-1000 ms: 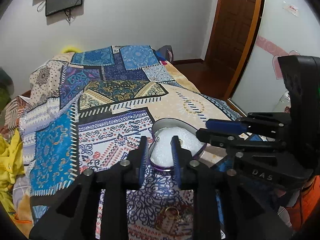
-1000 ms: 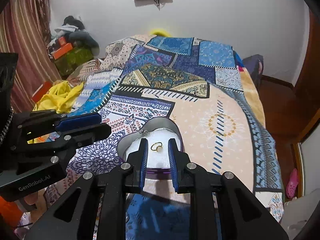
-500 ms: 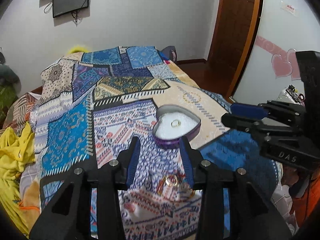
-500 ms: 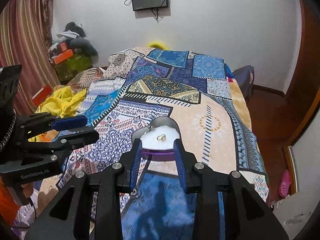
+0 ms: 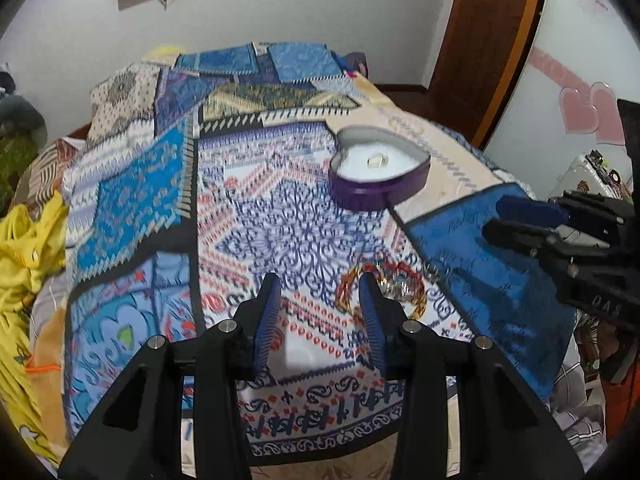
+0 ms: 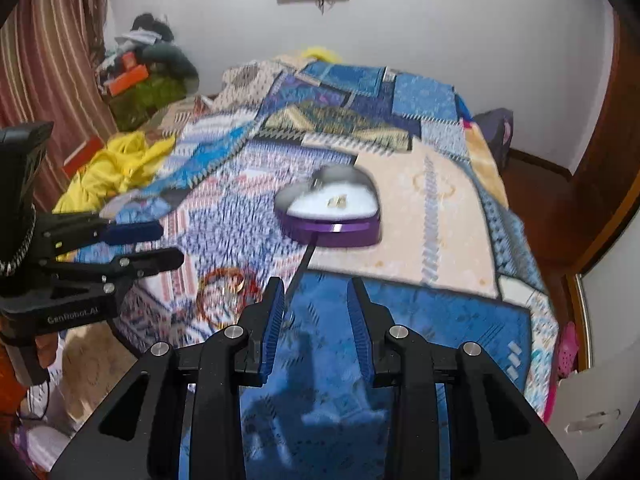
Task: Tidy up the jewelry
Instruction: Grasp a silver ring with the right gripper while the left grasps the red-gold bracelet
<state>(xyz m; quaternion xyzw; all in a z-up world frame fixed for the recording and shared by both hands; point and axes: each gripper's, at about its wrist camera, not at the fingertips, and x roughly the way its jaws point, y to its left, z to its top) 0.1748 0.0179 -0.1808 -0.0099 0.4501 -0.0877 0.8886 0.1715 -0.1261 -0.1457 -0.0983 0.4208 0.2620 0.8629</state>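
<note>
Across the patchwork bedspread (image 5: 132, 184) in the left wrist view, a purple heart-shaped tin (image 5: 378, 174) lies at one o'clock, a gold ring (image 5: 377, 160) on its white padding; the left hand-held gripper (image 5: 318, 292) gapes empty beside tangled bangles (image 5: 380, 286). From the right wrist, the right hand-held gripper (image 6: 316, 292) is likewise spread, empty, tin (image 6: 332, 212) at twelve o'clock.

A patchwork-quilted bed (image 5: 280, 240) carries a heart-shaped box (image 5: 378, 188), bangles (image 5: 382, 284) and yellow cloth (image 5: 24, 240).
</note>
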